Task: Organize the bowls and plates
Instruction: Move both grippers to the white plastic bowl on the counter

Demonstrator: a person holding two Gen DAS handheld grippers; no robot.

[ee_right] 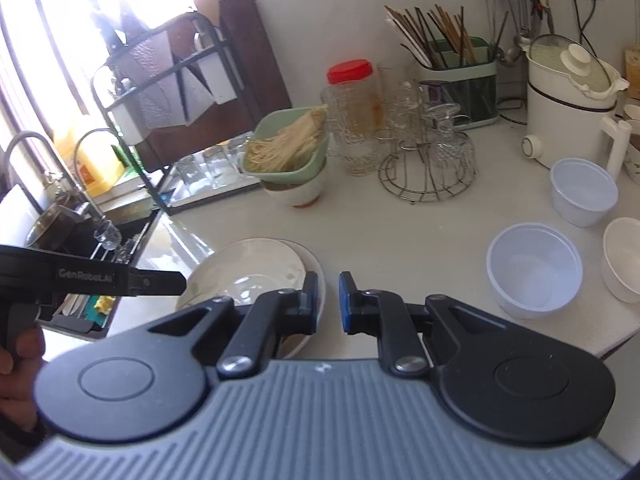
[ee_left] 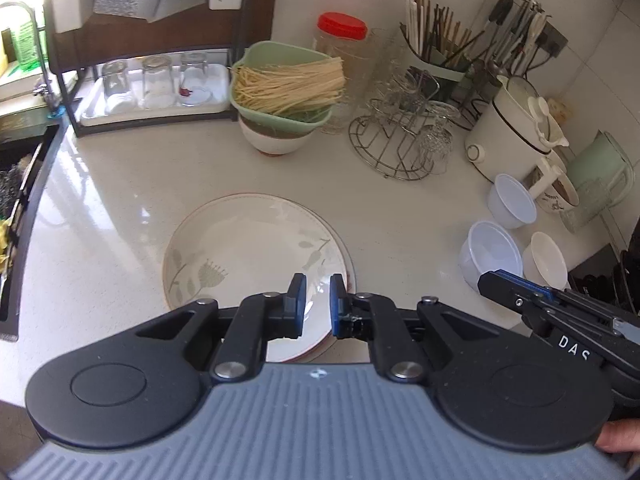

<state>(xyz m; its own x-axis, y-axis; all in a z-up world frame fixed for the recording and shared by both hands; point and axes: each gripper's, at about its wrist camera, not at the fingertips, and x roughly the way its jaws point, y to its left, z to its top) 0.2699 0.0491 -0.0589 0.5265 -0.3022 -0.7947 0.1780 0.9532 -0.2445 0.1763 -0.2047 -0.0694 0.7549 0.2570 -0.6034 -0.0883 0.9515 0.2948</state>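
A stack of floral plates lies on the pale counter, also visible in the right wrist view. My left gripper hovers over the plates' near right rim, shut with nothing in it. Its dark tip pokes in from the left of the right wrist view. My right gripper is shut and empty, above the counter just right of the plates, and its tip shows beside the bowls. To the right stand two white plastic bowls and a white ceramic bowl; the nearer plastic bowl is close to the right gripper.
A green bowl of noodles sits on a white bowl at the back. Beside it are a red-lidded jar, a wire glass rack, a chopstick holder and a white electric pot. A tray of glasses and the sink are at the left.
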